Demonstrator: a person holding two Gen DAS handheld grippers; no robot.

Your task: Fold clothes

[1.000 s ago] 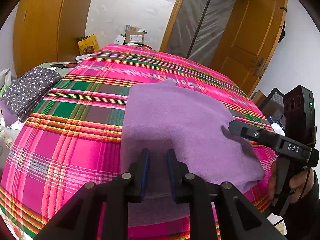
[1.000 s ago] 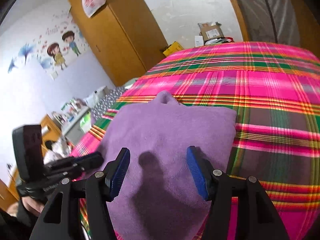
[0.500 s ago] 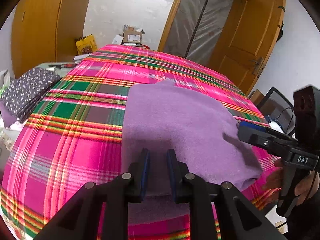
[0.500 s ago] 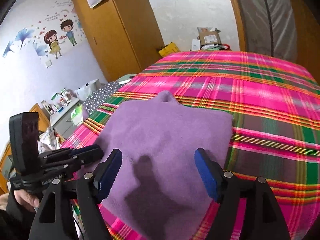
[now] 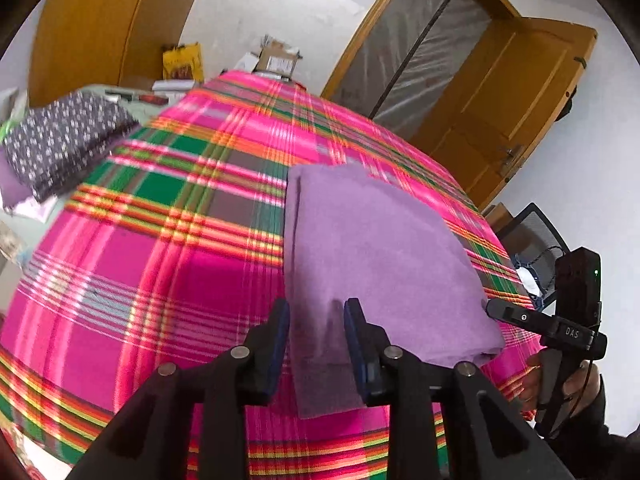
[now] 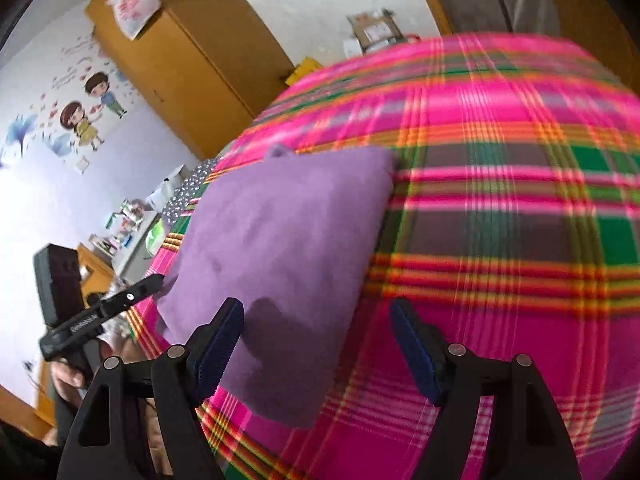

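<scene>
A folded purple garment lies on the pink plaid bedspread; it also shows in the right wrist view. My left gripper hovers over the garment's near left corner, jaws a small gap apart, nothing held. My right gripper is wide open above the garment's near right edge, empty. The right gripper's body shows at the garment's right side, and the left gripper's body at the left.
A dark dotted folded cloth lies on a side surface left of the bed. Wooden wardrobe, boxes beyond the far edge, a wooden door and a mesh chair on the right.
Both grippers shifted and turned; the left one swung left so the garment now sits more to its right. The left jaws opened slightly wider. The garment lies unmoved.
</scene>
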